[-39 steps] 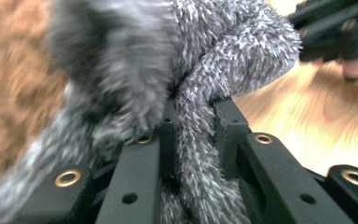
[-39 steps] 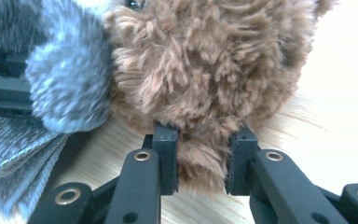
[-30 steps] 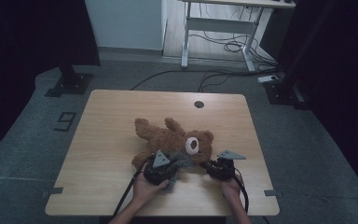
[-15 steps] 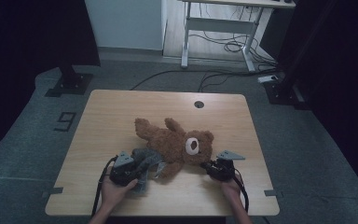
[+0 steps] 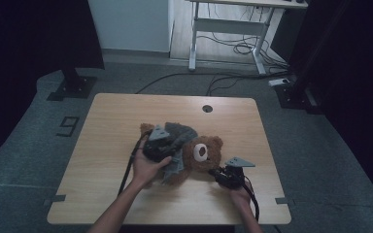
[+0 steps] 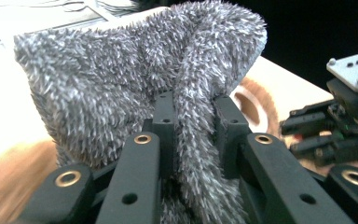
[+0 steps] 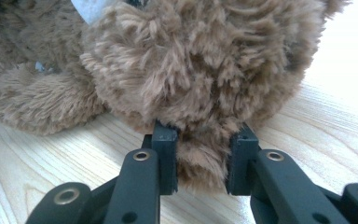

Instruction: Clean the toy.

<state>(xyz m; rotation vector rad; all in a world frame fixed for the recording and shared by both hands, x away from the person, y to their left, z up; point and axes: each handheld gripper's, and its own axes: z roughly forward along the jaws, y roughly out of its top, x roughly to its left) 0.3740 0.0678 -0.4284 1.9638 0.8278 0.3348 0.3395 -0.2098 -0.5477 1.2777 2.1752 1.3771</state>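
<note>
— What do we have on the table (image 5: 126, 121)?

— We count one brown teddy bear (image 5: 201, 155) lying near the middle of the wooden top, and one grey fuzzy cloth (image 5: 178, 136) draped over its body. Two grippers, one in each hand.

— How does the left gripper (image 5: 161, 148) stand?

— Its jaws are clamped on a fold of the grey fuzzy cloth (image 6: 135, 88); in the left gripper view we see the pile pinched between them. It sits over the bear's body.

— And the right gripper (image 5: 219, 173)?

— It pinches a tuft of the teddy bear (image 7: 200, 70), low on its head, just above the wood. We think that tuft is an ear, though the fur hides its outline.

— Anything else?

— One round hole (image 5: 207, 108) near the table's far edge.
</note>
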